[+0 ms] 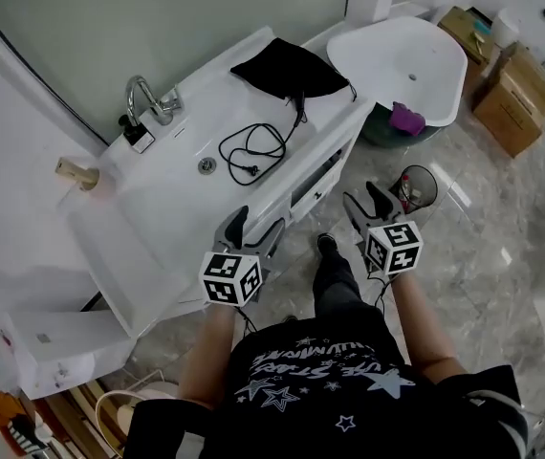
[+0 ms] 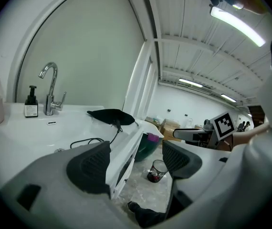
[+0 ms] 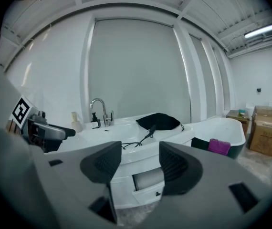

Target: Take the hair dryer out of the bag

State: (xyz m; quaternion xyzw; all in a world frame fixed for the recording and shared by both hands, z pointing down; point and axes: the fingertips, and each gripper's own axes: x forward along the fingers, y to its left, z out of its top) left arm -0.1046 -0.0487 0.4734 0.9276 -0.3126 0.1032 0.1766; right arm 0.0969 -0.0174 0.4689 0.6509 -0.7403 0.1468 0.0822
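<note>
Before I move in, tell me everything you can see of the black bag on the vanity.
The black bag looks like soft, matte cloth. It lies slumped and slightly bulged on the white vanity top, at the end away from the tap. Its mouth faces the basin, and a black cord runs out of it and coils near the drain. A thin drawstring trails off its far side. Nothing else touches it.
</note>
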